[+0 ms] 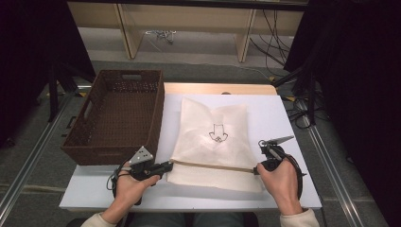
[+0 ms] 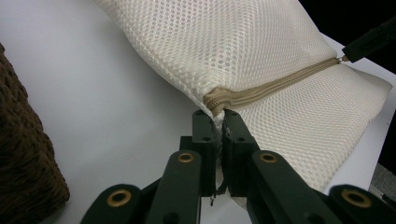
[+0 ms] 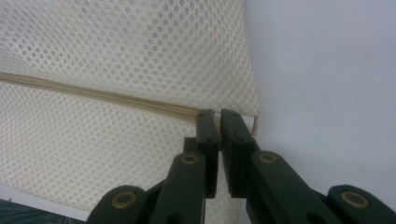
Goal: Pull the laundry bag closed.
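Observation:
A cream mesh bag point(image 1: 213, 127) with a small dark drawing on it lies flat on the white table point(image 1: 279, 113). A tan zipper point(image 1: 213, 165) runs across the bag near its front edge. At the zipper's left end, my left gripper point(image 1: 170, 164) is shut on the bag's corner. In the left gripper view the mesh point(image 2: 224, 42) is pinched between the jaws of the left gripper point(image 2: 220, 116), just below the zipper point(image 2: 275, 86). My right gripper point(image 1: 256, 170) is shut at the zipper's right end. In the right gripper view the right gripper point(image 3: 218, 114) meets the zipper point(image 3: 107, 97) at the bag's edge point(image 3: 116, 42).
A dark brown wicker basket point(image 1: 158, 118) with nothing in it stands at the table's left, close beside the bag and behind my left hand; its wall point(image 2: 23, 154) is at the left of the left gripper view. Bare white table lies to the right of the bag. Cables and frame legs lie beyond the far edge.

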Demonstrator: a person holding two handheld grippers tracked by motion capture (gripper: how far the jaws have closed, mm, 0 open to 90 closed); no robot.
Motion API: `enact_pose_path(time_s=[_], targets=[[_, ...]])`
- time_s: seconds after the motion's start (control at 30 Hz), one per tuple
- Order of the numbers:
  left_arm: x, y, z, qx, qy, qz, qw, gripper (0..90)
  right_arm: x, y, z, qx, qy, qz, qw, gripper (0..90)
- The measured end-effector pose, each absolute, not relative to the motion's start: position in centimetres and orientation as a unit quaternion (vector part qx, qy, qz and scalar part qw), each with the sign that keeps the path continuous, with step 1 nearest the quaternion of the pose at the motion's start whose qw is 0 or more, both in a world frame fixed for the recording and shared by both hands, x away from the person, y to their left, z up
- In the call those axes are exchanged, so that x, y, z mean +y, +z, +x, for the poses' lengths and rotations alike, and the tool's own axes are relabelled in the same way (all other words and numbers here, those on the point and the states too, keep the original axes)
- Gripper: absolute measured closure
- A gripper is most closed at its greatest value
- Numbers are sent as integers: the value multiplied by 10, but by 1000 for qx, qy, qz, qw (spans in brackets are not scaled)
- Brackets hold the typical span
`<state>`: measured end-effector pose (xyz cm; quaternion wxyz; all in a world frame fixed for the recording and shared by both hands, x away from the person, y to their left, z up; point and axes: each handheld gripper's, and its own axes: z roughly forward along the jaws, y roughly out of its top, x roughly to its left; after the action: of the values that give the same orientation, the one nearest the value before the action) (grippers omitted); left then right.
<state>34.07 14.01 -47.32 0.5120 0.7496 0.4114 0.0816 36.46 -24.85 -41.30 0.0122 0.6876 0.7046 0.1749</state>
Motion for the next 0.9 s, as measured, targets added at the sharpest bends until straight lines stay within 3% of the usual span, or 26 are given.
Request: enact_pose_path(time_s=[0.7, 0.9], targets=[[140, -475, 341, 410, 77, 753, 509, 849, -249, -418, 368, 696, 167, 698, -8, 876], [141, -478, 342, 410, 76, 755, 506, 846, -249, -421, 369, 717, 164, 678, 5, 874]])
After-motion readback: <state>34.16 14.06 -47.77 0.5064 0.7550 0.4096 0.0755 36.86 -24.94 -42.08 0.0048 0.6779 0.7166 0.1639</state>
